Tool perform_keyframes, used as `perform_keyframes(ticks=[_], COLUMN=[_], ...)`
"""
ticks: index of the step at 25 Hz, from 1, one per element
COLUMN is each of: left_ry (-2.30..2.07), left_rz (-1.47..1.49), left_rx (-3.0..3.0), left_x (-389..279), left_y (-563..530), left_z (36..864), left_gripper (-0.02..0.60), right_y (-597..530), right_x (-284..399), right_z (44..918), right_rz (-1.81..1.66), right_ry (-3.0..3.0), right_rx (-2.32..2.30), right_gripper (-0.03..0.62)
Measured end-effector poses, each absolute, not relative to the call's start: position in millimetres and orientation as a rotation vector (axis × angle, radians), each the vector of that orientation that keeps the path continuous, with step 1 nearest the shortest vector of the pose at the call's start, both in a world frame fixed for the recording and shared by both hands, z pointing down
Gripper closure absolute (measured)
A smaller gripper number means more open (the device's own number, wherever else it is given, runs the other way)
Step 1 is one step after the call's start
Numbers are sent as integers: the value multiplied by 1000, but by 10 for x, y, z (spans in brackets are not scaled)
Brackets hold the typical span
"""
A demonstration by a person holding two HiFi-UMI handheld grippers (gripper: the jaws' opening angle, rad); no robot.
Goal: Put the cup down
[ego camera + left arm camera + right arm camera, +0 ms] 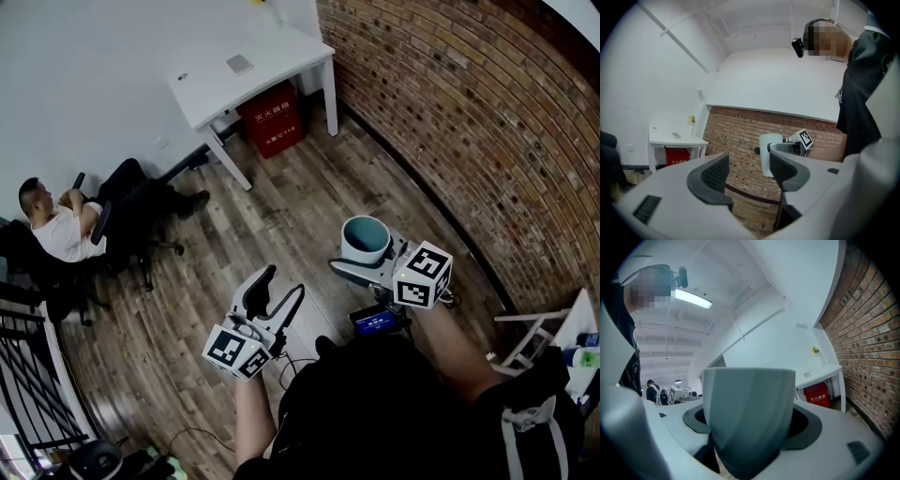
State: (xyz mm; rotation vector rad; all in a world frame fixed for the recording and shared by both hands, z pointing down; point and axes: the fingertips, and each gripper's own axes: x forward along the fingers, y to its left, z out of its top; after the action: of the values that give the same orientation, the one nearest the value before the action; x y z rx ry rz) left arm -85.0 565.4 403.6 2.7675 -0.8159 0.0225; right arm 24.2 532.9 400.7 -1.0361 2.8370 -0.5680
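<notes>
A pale cup [365, 239] with a teal inside stays upright in the air, well above the wooden floor. My right gripper [362, 255] is shut on the cup, one jaw on each side of its wall. In the right gripper view the cup [747, 413] fills the middle and hides the space between the jaws of the right gripper [750, 425]. My left gripper [279, 292] hangs lower left of the cup, open, with nothing between its jaws. From the left gripper view, the left gripper [749, 176] looks toward the cup [765, 157] in front of the brick wall.
A white desk [248, 66] stands at the back with a red box [272, 117] under it. A brick wall [469, 122] runs along the right. A person sits in a chair [61, 230] at the left. A white stand [539, 328] is at the right edge.
</notes>
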Motion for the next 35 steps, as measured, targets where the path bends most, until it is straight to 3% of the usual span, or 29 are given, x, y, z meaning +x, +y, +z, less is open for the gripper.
perform_keyframes(ticks=[18,35], left_ry=[-809,-915], left_rz=[47,48], left_rx=[2758,2731], left_x=[-782,-394], left_y=[5627,5016], left_z=[4090,4148], left_gripper=[305,312], right_y=[5315,4829], right_x=[325,1074], right_z=[4067,4260], right_rz=[-606,-642], right_ry=[2819,2771], right_rx=[-1035,-1047], right_gripper=[192,192])
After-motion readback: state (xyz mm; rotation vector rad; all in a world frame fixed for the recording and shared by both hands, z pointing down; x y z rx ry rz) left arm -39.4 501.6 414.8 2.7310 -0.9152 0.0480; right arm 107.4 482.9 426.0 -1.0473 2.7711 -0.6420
